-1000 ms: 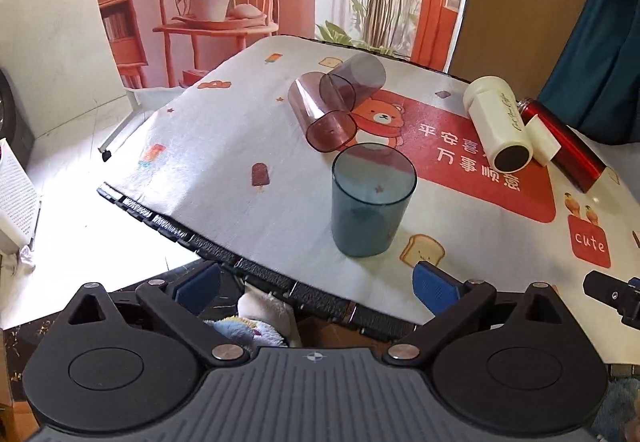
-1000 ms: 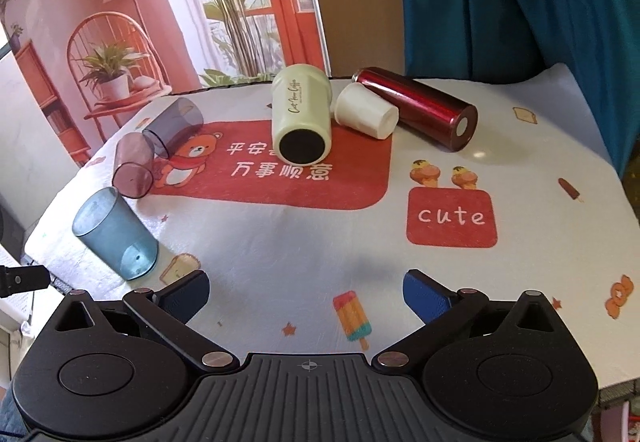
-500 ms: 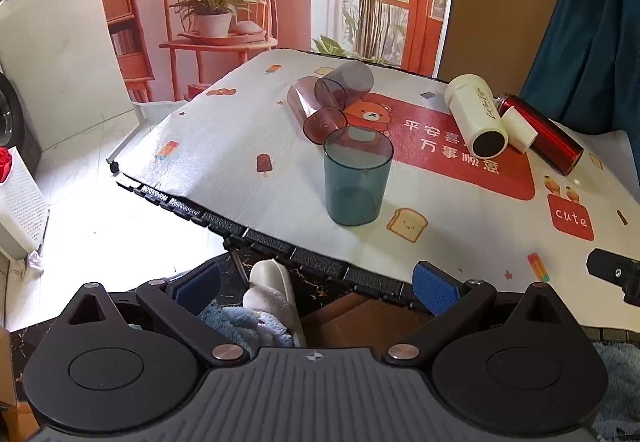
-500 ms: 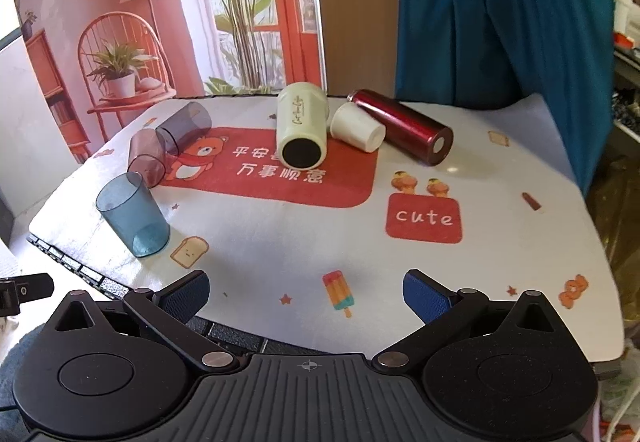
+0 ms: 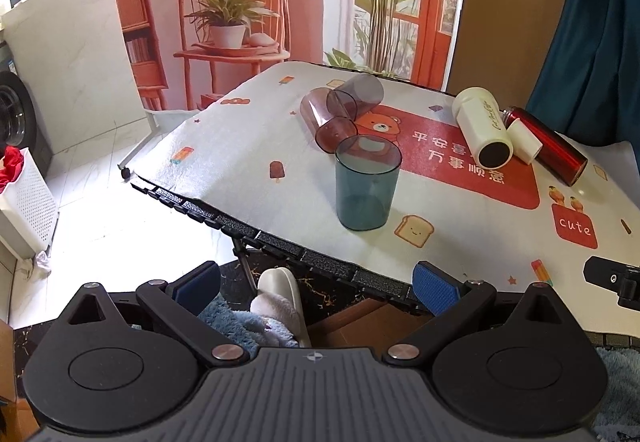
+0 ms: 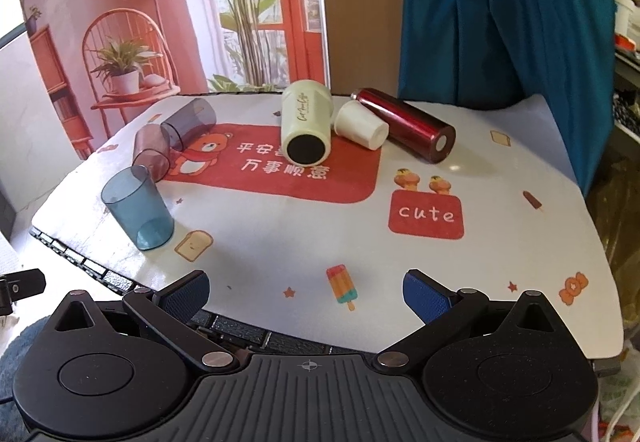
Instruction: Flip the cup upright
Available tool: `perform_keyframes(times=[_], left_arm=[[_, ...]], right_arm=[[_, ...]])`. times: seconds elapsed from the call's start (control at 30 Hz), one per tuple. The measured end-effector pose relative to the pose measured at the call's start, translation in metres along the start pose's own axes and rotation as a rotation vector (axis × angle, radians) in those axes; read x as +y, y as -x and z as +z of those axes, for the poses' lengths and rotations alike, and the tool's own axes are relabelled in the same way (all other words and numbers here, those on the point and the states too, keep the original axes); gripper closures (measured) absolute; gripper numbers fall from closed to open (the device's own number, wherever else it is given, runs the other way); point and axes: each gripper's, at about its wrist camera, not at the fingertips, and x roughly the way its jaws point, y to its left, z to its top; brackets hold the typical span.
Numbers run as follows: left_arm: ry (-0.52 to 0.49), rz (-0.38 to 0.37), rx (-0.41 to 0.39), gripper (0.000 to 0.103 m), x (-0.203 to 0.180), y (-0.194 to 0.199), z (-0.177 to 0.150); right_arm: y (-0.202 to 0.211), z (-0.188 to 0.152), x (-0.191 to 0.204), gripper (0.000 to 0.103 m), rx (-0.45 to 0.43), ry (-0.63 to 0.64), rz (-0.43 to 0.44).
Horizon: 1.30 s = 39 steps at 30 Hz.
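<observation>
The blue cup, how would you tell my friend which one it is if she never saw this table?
Find the white tablecloth with the big red patch showing a bear. Just off the patch's corner near the bear, by the table's edge, stands the blue cup, next to a toast picture. It is the only see-through cup standing upright; the pink cup and grey cup beside it lie tipped over.

black tongs (image 5: 316, 288), blue ribbed pads (image 5: 434, 284), silver pivot screws.

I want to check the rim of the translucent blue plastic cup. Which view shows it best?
The left wrist view: the translucent blue plastic cup stands upright near centre, large, its open rim fully visible. The right wrist view shows it small at the left edge, looking tilted.
</observation>
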Motion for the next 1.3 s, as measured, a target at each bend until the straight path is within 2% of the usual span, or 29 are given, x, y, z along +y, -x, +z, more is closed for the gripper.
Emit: perform_keyframes(times=[1.3], left_arm=[[0.039,0.049,-0.010,0.000,0.013,-0.003,0.001]], right_arm=[[-0.009,-0.001,-0.008,0.000,0.025,-0.033,-0.031]])
